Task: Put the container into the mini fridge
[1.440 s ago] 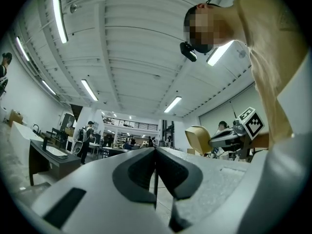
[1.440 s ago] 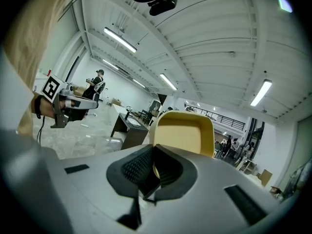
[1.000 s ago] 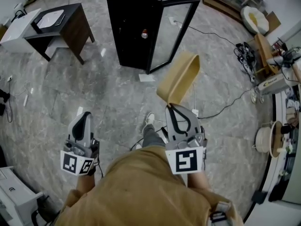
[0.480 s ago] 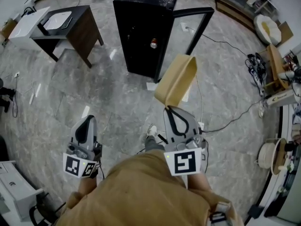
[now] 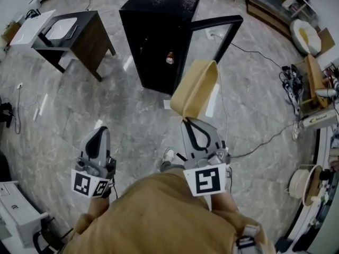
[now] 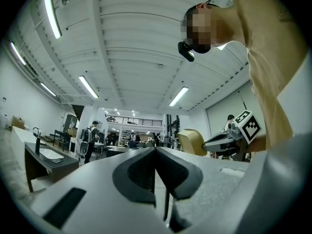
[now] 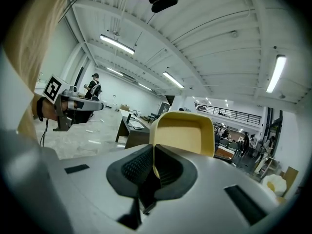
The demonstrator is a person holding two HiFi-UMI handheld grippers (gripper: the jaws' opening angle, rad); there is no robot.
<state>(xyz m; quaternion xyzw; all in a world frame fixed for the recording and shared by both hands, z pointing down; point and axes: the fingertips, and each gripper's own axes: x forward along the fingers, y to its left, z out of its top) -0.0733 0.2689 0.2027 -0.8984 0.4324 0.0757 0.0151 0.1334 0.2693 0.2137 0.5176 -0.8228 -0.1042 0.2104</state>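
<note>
The grey plastic left gripper (image 5: pixel 99 131) points forward and slightly upward, its two jaws pressed together with nothing between the dark ribbed pads. The grey plastic right gripper (image 5: pixel 187 121) lies roughly parallel on the body's other side (its tips reach a little further forward) and tips slightly downward. Its jaws are clamped on the thin rim of a tan, shallow plastic container (image 5: pixel 195 89), which stands up just beyond the fingertips, open side turned back toward the fingers. Behind each set of fingers sits a black-and-white marker cube (image 5: pixel 88 184), with the left forearm (image 5: pixel 94 209) and right forearm (image 5: pixel 221 201) behind those.
</note>
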